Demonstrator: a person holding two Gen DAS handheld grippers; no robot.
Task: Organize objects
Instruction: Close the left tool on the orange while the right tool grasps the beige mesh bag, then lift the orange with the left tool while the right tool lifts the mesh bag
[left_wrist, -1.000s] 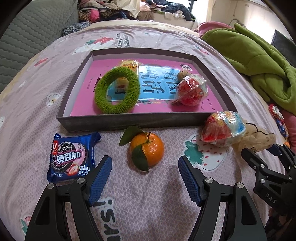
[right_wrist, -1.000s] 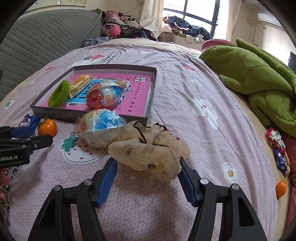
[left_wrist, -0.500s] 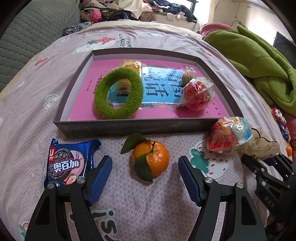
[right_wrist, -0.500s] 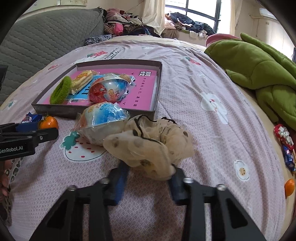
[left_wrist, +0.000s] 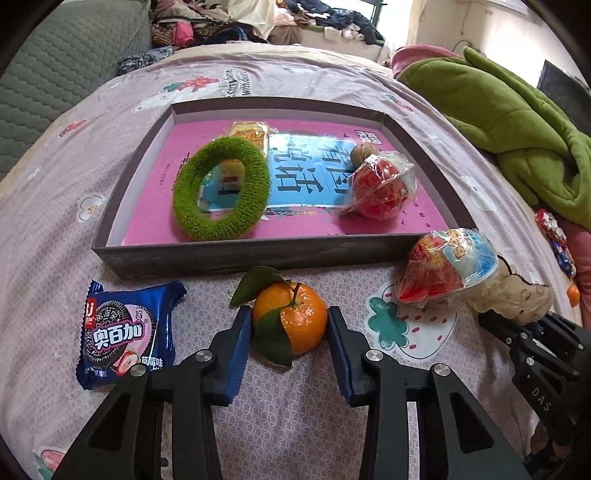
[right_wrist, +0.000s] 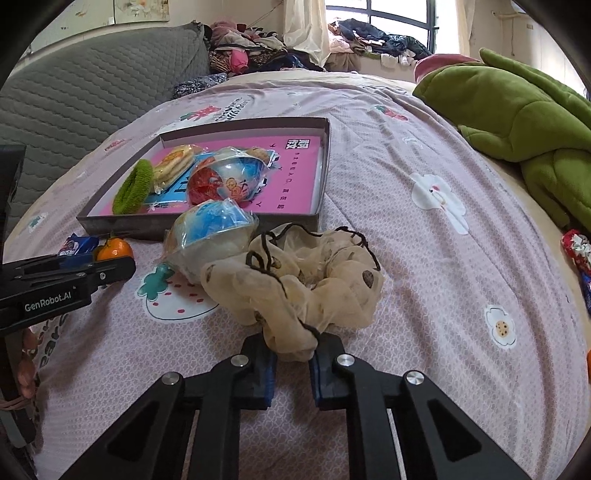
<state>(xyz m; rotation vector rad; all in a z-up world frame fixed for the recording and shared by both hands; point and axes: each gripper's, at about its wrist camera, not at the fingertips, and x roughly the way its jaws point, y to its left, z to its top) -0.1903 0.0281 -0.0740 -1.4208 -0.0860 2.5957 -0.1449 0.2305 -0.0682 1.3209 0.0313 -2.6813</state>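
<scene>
Your left gripper (left_wrist: 290, 325) is closing its jaws around the tangerine (left_wrist: 291, 319), which is sitting on the pink bedspread (left_wrist: 295, 424) just in front of the near wall of the grey box tray (left_wrist: 240, 254); the blue pads are standing against both sides of the fruit, and its leaves are sticking out above and below. Your right gripper (right_wrist: 292, 363) is pinching the near edge of the beige scrunchie (right_wrist: 295, 284) with its jaws nearly together, the rest of the fabric lying bunched on the bedspread ahead of the fingers.

To the left of the tangerine a blue cookie packet (left_wrist: 125, 334) is lying flat. Touching the scrunchie on its far left side, a wrapped toy ball (right_wrist: 210, 236) is resting near the tray's right front corner. Inside the tray, on a pink book cover, you are looking at a green fuzzy ring (left_wrist: 219, 192), a yellow snack packet (left_wrist: 247, 133) behind it, a second wrapped ball (left_wrist: 380, 184) and a small brown nut (left_wrist: 360, 153) just beyond that ball. A green blanket (right_wrist: 517, 110) is piled along the right side of the bed.
</scene>
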